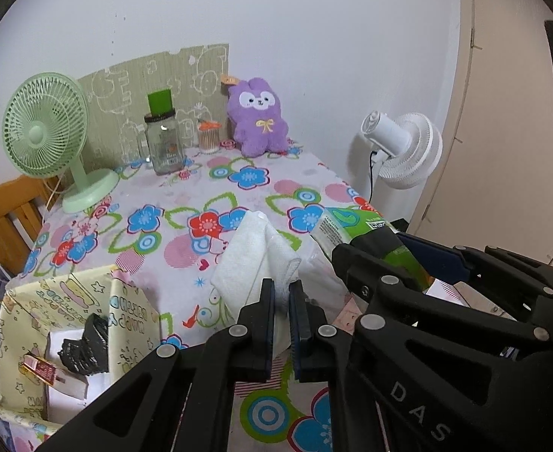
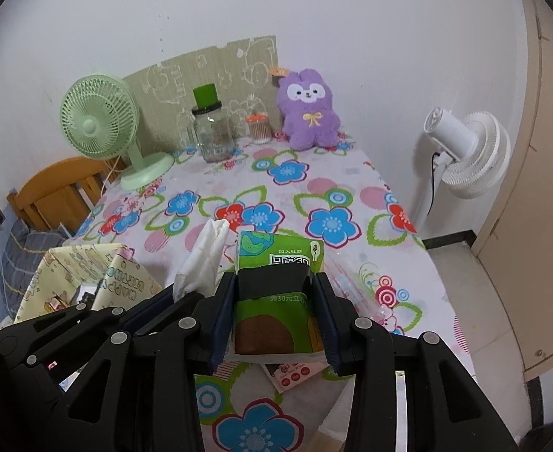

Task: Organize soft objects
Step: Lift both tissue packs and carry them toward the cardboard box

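My left gripper point(image 1: 282, 290) is shut on a white folded tissue point(image 1: 251, 254) and holds it above the flowered tablecloth point(image 1: 186, 203). The tissue also shows at the left in the right wrist view point(image 2: 206, 252). My right gripper point(image 2: 274, 282) is shut on a green tissue pack point(image 2: 276, 260), held just right of the left gripper; the pack also shows in the left wrist view point(image 1: 351, 228). A purple plush rabbit point(image 1: 257, 118) sits at the table's far edge against the wall, also in the right wrist view point(image 2: 310, 111).
A yellow patterned storage box point(image 1: 61, 335) stands at the near left with a black item and small packs inside. A green desk fan point(image 1: 46, 128), a glass jar point(image 1: 163, 139) and a cotton swab cup point(image 1: 209, 136) stand at the back. A white floor fan point(image 1: 404, 147) stands right of the table.
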The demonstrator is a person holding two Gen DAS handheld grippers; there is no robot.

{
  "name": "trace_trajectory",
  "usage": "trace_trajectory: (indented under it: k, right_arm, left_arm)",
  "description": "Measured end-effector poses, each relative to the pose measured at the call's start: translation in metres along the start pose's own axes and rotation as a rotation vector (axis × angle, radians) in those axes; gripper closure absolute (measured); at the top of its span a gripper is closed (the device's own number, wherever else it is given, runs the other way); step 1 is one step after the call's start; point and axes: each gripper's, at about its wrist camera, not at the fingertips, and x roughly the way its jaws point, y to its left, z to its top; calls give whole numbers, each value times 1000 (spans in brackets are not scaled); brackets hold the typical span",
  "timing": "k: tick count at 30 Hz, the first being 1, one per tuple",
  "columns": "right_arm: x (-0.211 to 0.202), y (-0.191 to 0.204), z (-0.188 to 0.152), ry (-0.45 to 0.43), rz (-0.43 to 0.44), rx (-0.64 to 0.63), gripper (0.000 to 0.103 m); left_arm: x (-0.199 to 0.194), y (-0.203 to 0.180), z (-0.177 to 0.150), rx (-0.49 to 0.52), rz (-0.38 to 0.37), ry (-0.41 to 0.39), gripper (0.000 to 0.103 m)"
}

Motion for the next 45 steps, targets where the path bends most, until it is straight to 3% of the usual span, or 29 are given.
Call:
trace_trajectory:
  k: [21, 31, 45]
  right_arm:
    - [-51, 22, 6, -100, -26, -29, 59]
    - [-63, 48, 8, -134, -32, -75, 59]
    - [-60, 89, 16, -145, 36, -135, 59]
  left_arm:
    - [-51, 1, 1, 39, 4, -103, 99]
    - [-71, 16, -1, 30, 44, -135, 99]
    - [-82, 58, -4, -20, 130, -153, 99]
